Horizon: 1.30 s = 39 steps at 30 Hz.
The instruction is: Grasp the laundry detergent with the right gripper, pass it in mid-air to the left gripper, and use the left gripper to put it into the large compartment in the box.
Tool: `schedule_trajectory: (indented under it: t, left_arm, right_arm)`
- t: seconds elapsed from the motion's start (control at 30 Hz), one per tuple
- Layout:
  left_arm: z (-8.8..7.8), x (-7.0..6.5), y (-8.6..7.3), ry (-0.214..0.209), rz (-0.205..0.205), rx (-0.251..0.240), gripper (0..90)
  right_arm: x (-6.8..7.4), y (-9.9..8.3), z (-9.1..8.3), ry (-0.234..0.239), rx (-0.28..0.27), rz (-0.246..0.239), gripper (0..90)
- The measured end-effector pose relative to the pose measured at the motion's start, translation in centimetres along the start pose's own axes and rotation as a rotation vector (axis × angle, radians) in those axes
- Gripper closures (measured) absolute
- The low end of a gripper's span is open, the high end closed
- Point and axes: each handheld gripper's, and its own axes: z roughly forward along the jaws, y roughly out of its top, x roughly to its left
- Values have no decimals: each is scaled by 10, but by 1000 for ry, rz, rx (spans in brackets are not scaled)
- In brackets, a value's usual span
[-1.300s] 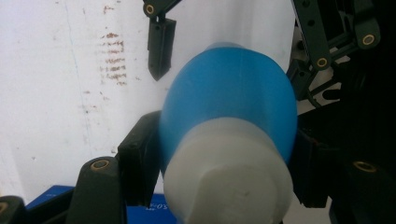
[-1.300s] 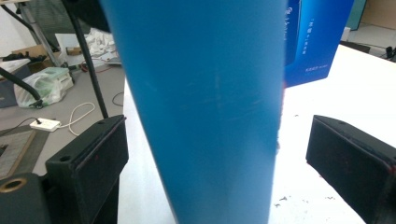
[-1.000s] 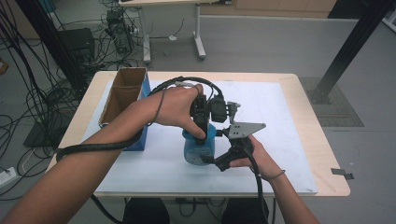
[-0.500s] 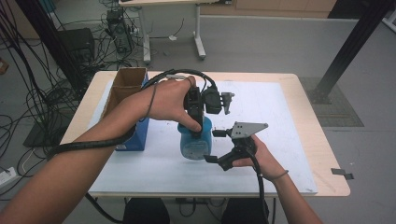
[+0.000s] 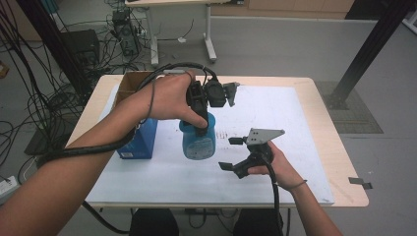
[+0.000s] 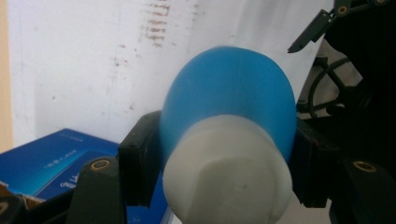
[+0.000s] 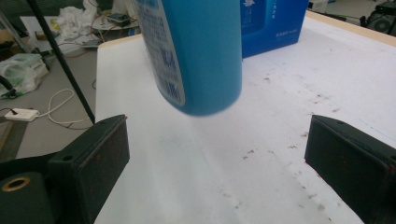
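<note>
A blue bottle with a white cap hangs tilted above the white sheet, its base clear of the surface. My left gripper is shut on the bottle's neck just below the cap, its pads pressing on both sides. In the right gripper view the bottle's lower body floats ahead of the jaws, blurred at the base. My right gripper rests low to the right of the bottle, open, with nothing between its fingers.
A blue carton lies at the sheet's left edge, with an open cardboard box behind it. The wooden table ends close to the right hand. Cables and a desk frame crowd the floor beyond.
My left hand has lifted the bottle off the sheet and carried it slightly away from the person. The right gripper has stayed put and open.
</note>
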Motion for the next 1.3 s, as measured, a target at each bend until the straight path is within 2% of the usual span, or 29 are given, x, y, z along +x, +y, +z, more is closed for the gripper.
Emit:
schedule_trajectory:
  t: [0.03, 0.1, 0.17, 0.2, 0.23, 0.3, 0.33, 0.4, 0.63, 0.77, 0.9, 0.93, 0.97, 1.03, 1.07, 1.1, 1.27, 1.3]
  left_arm:
    - [0, 2, -1, 1, -27, 2, 370]
    - [1, 3, -1, 2, -34, 6, 370]
    - [0, 8, -3, 1, -76, 5, 371]
    - [0, 8, -3, 1, -76, 5, 371]
    - [-1, 11, -3, -4, -98, 10, 371]
    - [-1, 13, -4, -3, -109, 6, 371]
    - [-3, 15, -7, -3, -150, -8, 371]
    - [-7, 16, -8, 6, -167, -15, 371]
    - [-21, 26, -11, 31, -279, -32, 372]
    - [-26, 32, -13, 28, -310, -43, 371]
    - [-35, 39, -17, 27, -370, -58, 372]
    - [-37, 39, -18, 30, -374, -62, 372]
    - [-40, 41, -19, 31, -403, -66, 371]
    - [-44, 43, -20, 35, -417, -66, 372]
    - [-44, 43, -20, 35, -417, -66, 372]
    - [-47, 45, -21, 40, -442, -65, 372]
    - [-56, 49, -26, 47, -480, -81, 371]
    - [-61, 52, -30, 47, -501, -86, 372]
  right_arm:
    - [0, -1, 0, -7, 2, 4, 61]
    - [0, -1, -1, -13, 4, 6, 62]
    - [1, -1, -1, -22, 12, 13, 62]
    - [1, -1, -1, -22, 12, 13, 62]
    - [1, -1, -2, -32, 20, 22, 62]
    - [1, -2, -3, -45, 23, 31, 62]
    - [1, -2, -3, -45, 23, 31, 62]
    - [0, -4, -4, -57, 26, 44, 62]
    - [-1, -11, -9, -110, 32, 81, 61]
    - [-1, -13, -12, -138, 41, 97, 61]
    - [1, -18, -15, -186, 43, 113, 61]
    - [1, -19, -15, -193, 42, 119, 61]
    - [1, -20, -16, -211, 42, 129, 61]
    - [1, -21, -17, -229, 41, 141, 62]
    - [1, -21, -17, -229, 41, 141, 62]
    - [1, -22, -18, -239, 42, 150, 63]
    - [1, -22, -19, -266, 39, 166, 63]
    - [1, -22, -20, -277, 40, 167, 63]
